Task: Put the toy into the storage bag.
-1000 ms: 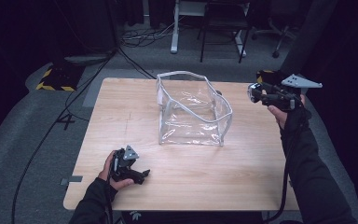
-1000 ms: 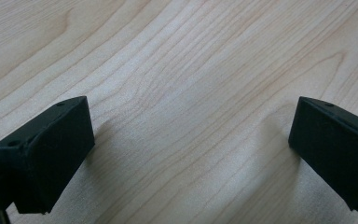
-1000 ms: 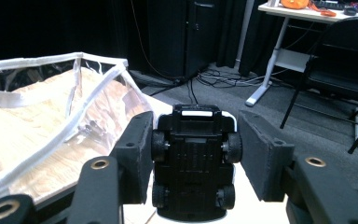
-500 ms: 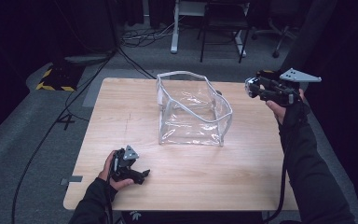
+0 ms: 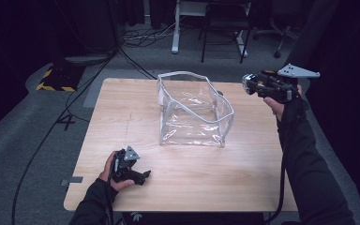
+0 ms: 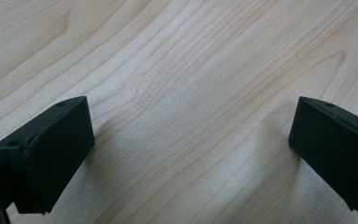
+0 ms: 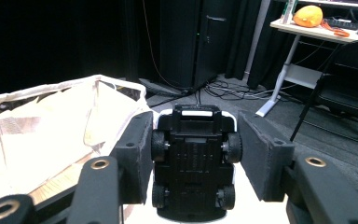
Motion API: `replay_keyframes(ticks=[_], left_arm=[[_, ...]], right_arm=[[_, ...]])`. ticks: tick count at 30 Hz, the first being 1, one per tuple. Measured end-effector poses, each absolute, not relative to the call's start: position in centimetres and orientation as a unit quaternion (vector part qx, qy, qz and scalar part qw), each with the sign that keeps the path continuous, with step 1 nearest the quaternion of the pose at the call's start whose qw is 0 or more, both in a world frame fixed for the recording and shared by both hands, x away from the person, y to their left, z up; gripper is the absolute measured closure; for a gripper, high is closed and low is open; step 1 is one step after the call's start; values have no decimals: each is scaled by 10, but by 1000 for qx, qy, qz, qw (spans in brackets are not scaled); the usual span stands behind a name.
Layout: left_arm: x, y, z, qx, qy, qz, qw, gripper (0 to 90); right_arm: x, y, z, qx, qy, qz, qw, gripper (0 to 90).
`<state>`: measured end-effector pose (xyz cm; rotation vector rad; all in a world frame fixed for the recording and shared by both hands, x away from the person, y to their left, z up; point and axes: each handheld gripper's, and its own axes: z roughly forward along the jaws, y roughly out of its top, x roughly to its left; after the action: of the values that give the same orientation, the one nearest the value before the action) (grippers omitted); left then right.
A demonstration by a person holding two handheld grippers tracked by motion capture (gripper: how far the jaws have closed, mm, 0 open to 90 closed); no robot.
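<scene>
Two grippers worked a wooden table [image 5: 243, 159] in the high view: right gripper [image 5: 247, 84] at upper right, just right of the clear bag [image 5: 194, 112]; left gripper [image 5: 143, 176] idle lower left.

Left gripper view: jaws wide apart over bare wood.

Right gripper view: jaws clamped a toy car [image 7: 195, 161], underside up, long axis along them, bag at left.

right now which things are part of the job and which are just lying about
In the job:
toy car, underside showing, clamped in the right gripper
clear bag, standing open on the table

Not in the job:
left gripper, open on bare wood
orange thing on the far desk
</scene>
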<state>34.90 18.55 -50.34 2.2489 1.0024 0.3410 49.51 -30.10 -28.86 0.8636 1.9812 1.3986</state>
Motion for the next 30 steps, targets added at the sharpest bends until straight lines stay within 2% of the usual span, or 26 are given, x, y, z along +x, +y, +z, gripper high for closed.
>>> replay_keyframes(ticks=[30], left_arm=[[349, 186, -504, 857, 381, 127, 322, 2]], right_arm=[[504, -248, -281, 284, 765, 519, 252, 487]])
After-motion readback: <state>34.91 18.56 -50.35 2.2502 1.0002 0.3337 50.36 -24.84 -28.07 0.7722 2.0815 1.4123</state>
